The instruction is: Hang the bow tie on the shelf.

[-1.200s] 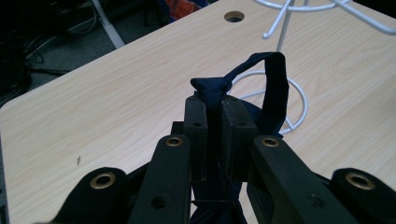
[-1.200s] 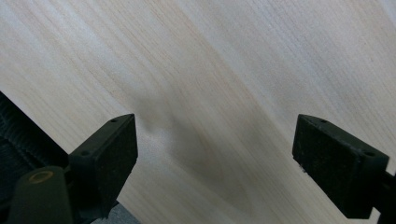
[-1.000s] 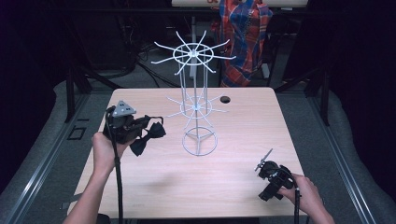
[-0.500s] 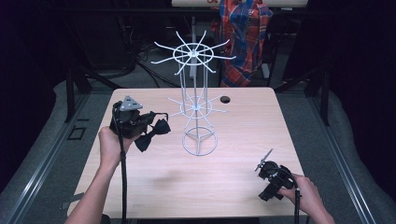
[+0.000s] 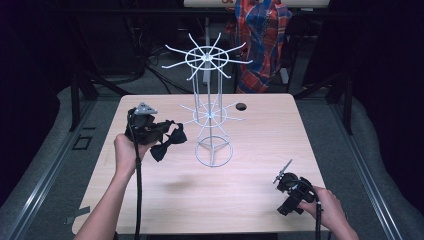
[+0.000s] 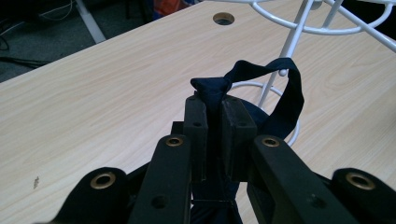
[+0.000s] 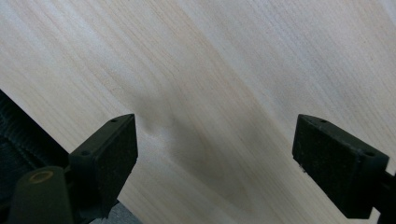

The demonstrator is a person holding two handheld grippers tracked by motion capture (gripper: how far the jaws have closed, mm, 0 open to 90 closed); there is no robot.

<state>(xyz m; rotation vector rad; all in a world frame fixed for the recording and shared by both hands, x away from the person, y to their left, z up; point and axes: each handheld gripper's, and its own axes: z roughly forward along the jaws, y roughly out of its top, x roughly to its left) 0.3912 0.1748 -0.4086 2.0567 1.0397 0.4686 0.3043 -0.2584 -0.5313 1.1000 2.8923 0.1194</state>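
Left hand-held gripper is up off the desk, left of the white wire rack. Its jaws are clamped on a dark bow tie; in the high view the bow hangs from the jaw tips, just beside the rack's lower ring of arms and apart from the base ring.

In the left gripper view the pads pinch the bow tie's knot between them, with little gap left. The bow tie's strap loops out beyond the jaws, and a ball-tipped rack arm appears to sit inside that loop. Round cable hole in the desk lies further off.

Right hand-held gripper rests low at the near right corner of the desk, well apart from the rack. Its jaws stand wide over bare wood, nothing between the pads.
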